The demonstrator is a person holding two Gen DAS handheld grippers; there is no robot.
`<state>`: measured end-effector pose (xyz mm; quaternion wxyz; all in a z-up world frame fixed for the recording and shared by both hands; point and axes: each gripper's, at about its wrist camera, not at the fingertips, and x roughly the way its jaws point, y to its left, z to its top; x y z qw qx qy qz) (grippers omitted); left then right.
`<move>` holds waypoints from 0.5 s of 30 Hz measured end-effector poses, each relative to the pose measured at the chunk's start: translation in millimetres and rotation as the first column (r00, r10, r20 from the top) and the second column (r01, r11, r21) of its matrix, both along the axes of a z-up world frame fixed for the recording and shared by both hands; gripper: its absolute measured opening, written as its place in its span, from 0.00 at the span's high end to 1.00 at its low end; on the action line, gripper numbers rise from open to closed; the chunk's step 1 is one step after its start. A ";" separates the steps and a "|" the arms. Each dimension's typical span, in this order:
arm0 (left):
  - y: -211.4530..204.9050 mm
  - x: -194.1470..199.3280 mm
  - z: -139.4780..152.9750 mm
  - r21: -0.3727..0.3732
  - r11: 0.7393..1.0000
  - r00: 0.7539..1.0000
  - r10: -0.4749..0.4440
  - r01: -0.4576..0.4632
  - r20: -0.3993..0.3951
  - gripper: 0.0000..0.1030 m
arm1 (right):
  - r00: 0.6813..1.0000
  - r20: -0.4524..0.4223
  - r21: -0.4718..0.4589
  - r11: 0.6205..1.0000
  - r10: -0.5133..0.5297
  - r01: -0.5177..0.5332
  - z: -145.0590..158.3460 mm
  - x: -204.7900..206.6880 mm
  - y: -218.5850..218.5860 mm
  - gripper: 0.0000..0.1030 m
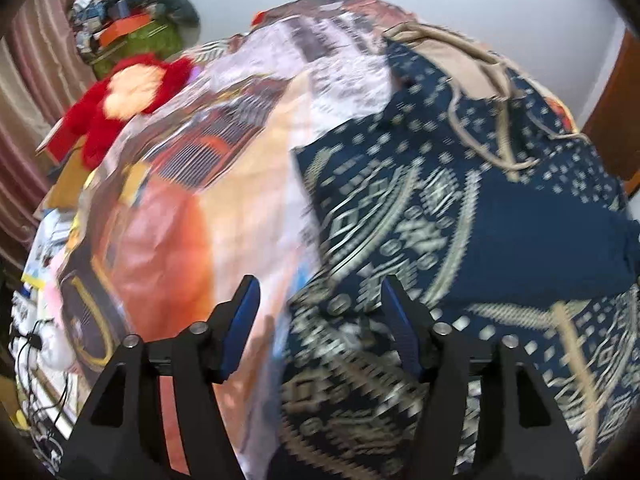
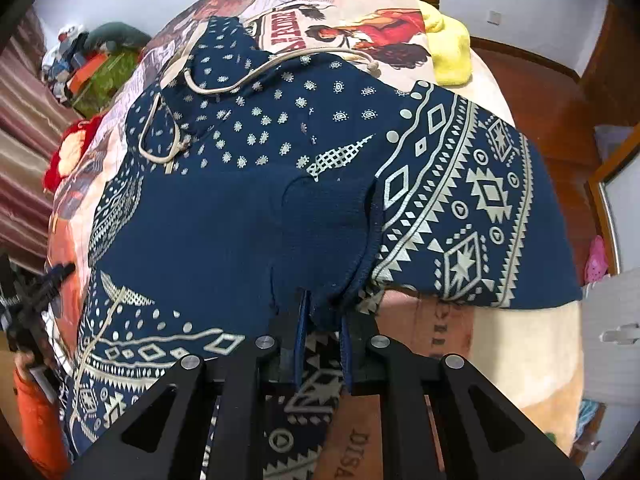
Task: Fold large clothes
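— Navy cloth with a cream pattern, that's the hooded garment (image 1: 460,216) they're folding. From the left wrist view it lies spread on the bed (image 1: 256,168), over a printed bedspread, and the picture is smeared.

— And the left tongs (image 1: 320,312)?

— Standing apart, blue pads bare, with nothing between them. They hang above the garment's near left edge, where the cloth meets the bedspread. I see no contact with the fabric.

— What about the other side?

— In the right wrist view the right tongs (image 2: 323,320) are pinched together on a bunch of plain navy cloth, which looks like a sleeve cuff. The sleeve (image 2: 320,232) lies across the middle of the garment, over the chest. The cream drawstring (image 2: 224,88) loops loose near the hood, towards the far end of the bed.

— So which step is it?

— I'd judge the sleeve is being laid inward over the body, an early fold, with the left side not yet dealt with.

— Next?

— Probably letting go once the cuff sits flat and unbunched, then the free tongs taking the left sleeve or side seam. That needs a clean pinch of a single layer, or the bedspread may come up too.
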<state>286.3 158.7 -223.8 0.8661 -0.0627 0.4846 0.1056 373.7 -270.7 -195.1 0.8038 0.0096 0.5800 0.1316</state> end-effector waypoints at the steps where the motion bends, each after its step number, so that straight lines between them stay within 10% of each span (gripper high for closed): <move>1: -4.2 7.1 -1.3 -0.008 1.000 1.000 -0.008 0.008 -0.002 0.37 | 1.000 -0.001 -0.004 1.000 0.004 -0.004 3.6 -0.6 -0.4 0.90; 8: -21.6 42.5 -51.7 -0.077 0.996 0.986 -0.048 0.036 -0.157 0.36 | 0.995 0.098 -0.070 0.998 0.002 0.005 36.7 -6.0 -2.4 0.90; 15: -12.2 30.4 -51.4 -0.129 0.991 0.989 -0.037 0.018 -0.146 0.33 | 0.989 0.138 -0.055 0.997 0.061 -0.054 44.1 5.6 19.4 0.90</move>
